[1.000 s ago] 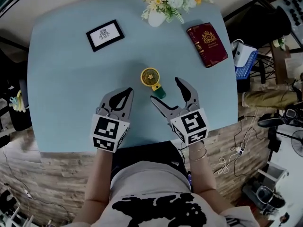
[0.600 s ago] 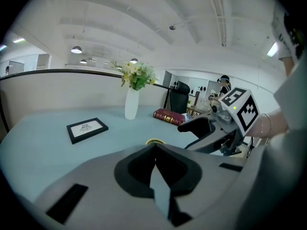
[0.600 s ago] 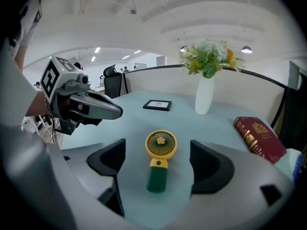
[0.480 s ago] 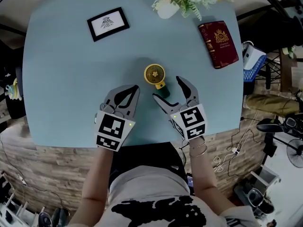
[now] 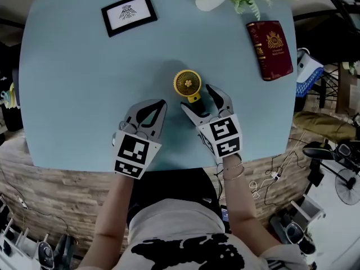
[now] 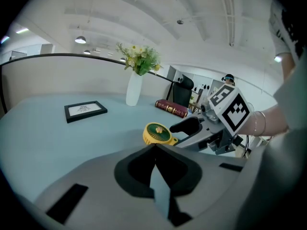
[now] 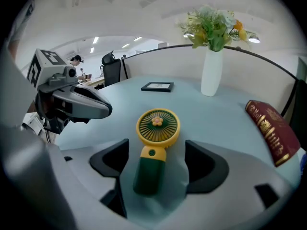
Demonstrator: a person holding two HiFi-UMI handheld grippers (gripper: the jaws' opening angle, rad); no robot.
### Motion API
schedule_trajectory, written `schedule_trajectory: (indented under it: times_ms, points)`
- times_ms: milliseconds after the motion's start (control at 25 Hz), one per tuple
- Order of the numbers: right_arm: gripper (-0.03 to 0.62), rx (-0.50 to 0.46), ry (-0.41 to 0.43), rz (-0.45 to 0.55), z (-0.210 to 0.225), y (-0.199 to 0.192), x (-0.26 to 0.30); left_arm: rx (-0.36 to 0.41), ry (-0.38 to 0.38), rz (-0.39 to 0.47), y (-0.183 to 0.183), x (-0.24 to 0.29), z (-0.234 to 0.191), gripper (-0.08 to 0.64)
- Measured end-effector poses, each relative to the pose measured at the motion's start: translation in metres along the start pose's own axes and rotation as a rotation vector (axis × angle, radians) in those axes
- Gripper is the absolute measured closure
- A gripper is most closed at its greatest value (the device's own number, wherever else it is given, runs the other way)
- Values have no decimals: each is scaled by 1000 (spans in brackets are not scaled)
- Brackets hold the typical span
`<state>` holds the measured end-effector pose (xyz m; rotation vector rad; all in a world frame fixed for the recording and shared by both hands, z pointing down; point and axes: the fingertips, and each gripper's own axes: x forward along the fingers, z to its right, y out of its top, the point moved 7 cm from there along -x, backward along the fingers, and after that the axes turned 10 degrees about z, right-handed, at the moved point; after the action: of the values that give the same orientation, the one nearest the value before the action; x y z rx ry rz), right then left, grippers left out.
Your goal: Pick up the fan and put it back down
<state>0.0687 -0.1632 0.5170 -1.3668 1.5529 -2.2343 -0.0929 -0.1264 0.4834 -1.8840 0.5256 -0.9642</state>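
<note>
Fan, yellow-headed with a dark green handle, lies flat on the pale blue table, its round grille pointing away from the person and its handle pointing back toward the right gripper. That gripper is set down around the handle: one jaw stands on each side, with table showing between each pad and the handle, so nothing is gripped. Its jaws stand wide and have just been closing. The left gripper sits just beside the fan on the left, jaws tip to tip with nothing between them.

A small flower shape marks the grille's centre and a round button sits on the neck. The dark red book carries a gold emblem and gold print too small to read. The black-framed picture shows a small drawing above an illegible line.
</note>
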Motion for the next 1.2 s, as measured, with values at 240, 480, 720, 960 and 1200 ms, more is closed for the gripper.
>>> schedule_trajectory:
  times_ms: [240,480,720,960,1200]
  points:
    - [248,16,-7,-41,4,-7,13,-23,6,-12,-11,4,-4,548]
    - [263,2,-2,-57,4,-8,21,-20,9,-13,-12,5,-10,548]
    - [297,-28,-15,-64,3,-7,22,-15,24,-14,-12,5,-19,548]
    - [326,-28,-18,-53,-3,-6,24,-18,39,-12,-13,4,-26,548]
    - [349,-41,-2,-52,-5,-6,24,-13,33,-15,-13,6,-24,548]
